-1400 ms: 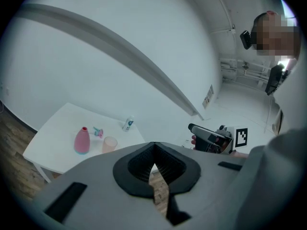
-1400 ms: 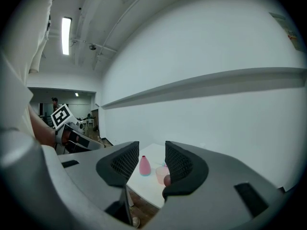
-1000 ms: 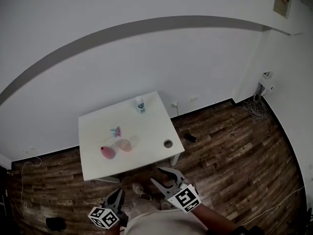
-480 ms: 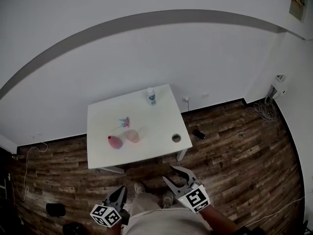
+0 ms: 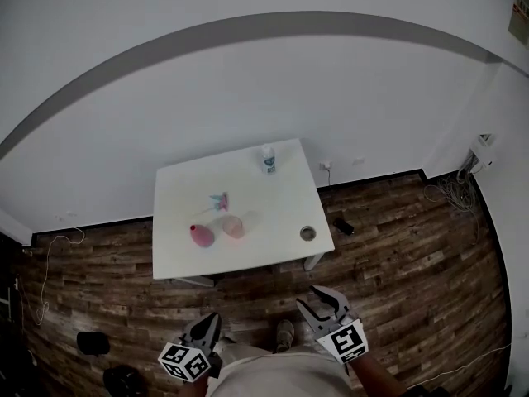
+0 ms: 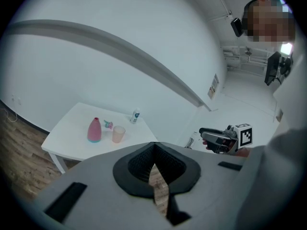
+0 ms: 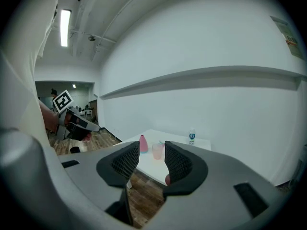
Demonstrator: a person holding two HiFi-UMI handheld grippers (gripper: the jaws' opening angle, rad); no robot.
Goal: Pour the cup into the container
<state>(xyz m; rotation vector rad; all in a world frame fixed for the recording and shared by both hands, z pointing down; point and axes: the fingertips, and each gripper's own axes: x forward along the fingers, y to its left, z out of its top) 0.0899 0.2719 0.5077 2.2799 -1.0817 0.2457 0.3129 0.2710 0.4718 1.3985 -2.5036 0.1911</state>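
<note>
Head view looks steeply down; both gripper views face the distant table [image 5: 264,209].

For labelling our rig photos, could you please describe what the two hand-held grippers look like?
The left hand-held gripper and right hand-held gripper match: grey bodies, tapering jaws lined with black ribbed pads. Each carries a white cube printed with black square markers. The person wears a light-coloured top.

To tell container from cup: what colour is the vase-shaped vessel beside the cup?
The vessel is pink with a teal base; clearest in the left gripper view.
</note>
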